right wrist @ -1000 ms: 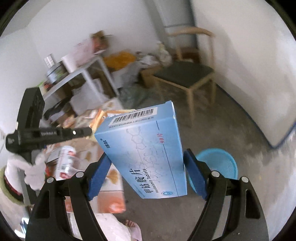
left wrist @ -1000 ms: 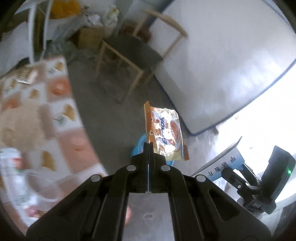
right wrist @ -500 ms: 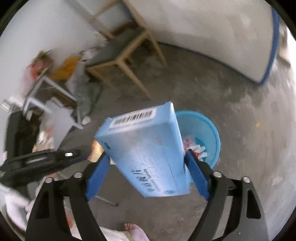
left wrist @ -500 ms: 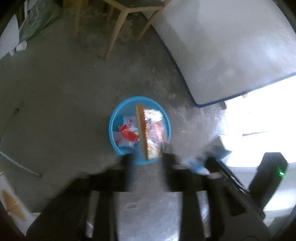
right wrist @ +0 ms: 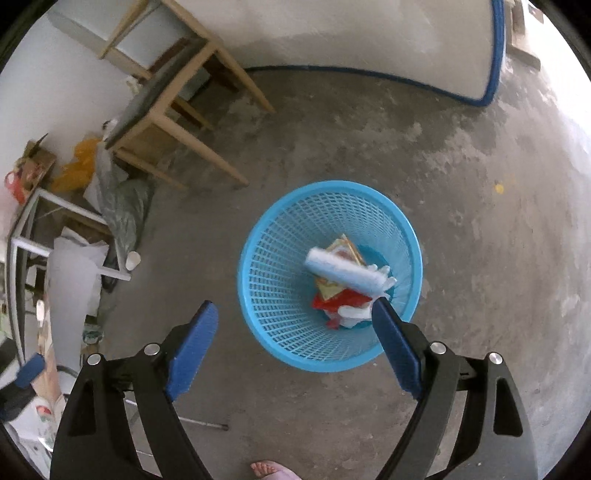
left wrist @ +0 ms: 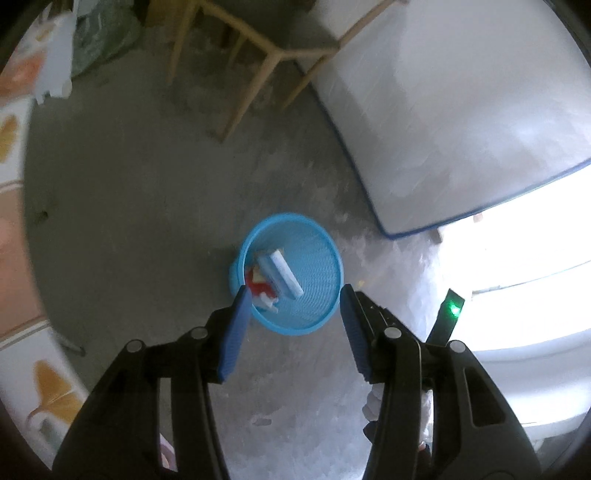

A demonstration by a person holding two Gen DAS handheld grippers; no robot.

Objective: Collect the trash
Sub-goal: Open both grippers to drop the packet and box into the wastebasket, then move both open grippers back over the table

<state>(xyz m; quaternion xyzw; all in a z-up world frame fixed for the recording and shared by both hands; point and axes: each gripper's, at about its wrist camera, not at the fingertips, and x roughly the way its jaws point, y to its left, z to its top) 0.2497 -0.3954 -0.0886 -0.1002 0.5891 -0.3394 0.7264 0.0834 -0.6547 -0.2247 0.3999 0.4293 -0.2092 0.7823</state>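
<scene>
Both grippers hang over a blue mesh basket [right wrist: 280, 295] on the bare concrete floor [right wrist: 461, 221]. Left gripper [left wrist: 293, 295]: jaws have just been opening, now spread, nothing between them. Right gripper [right wrist: 293, 317]: jaws have also just been opening, now spread wide and empty. The pale blue medicine box [right wrist: 345, 273] lies inside the basket, tilted, on top of the other trash: a snack wrapper [right wrist: 349, 247] under its far side and red and white scraps [right wrist: 336, 302] toward the basket's near wall. In the left wrist view the same box [left wrist: 282, 275] sits toward the left wall of the basket [left wrist: 317, 258]. A wooden chair [right wrist: 173, 110] stands well apart from the basket, by the white wall [right wrist: 351, 33]. A person's bare toes [right wrist: 267, 469] show at the bottom edge of the right wrist view. Patterned tablecloth [left wrist: 40, 384] visible at the left edge of the left wrist view.
</scene>
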